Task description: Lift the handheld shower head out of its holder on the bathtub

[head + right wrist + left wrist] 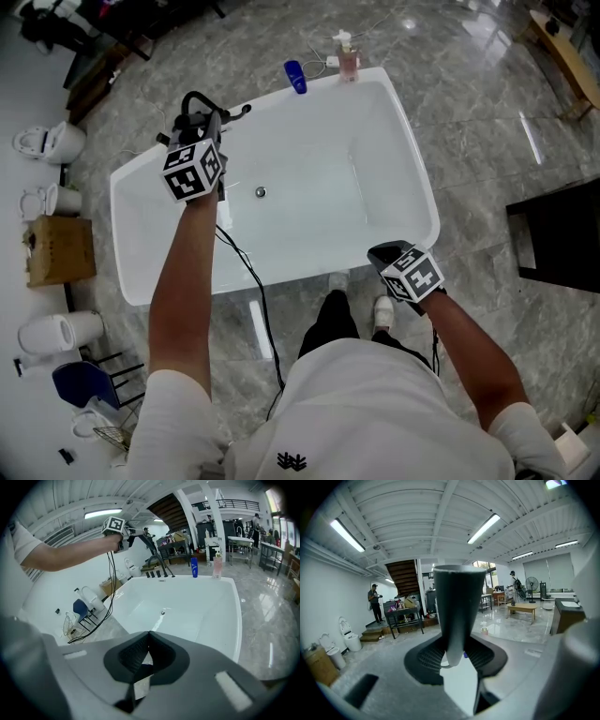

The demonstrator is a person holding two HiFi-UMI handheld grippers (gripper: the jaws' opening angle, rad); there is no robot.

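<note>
At the bathtub [309, 150], left hand-held gripper [457, 660] clamped on likely the shower head [458, 606], right hand-held gripper [145, 656] closed.

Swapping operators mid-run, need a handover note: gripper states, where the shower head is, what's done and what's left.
Left gripper: shut on the shower head, raised above the bathtub at its far left corner.
Right gripper: shut, empty, over the tub's near rim.
Done: the shower head looks lifted away from the taps on the far rim.
Left: confirm it is fully clear of its holder; nothing else seems pending.
</note>
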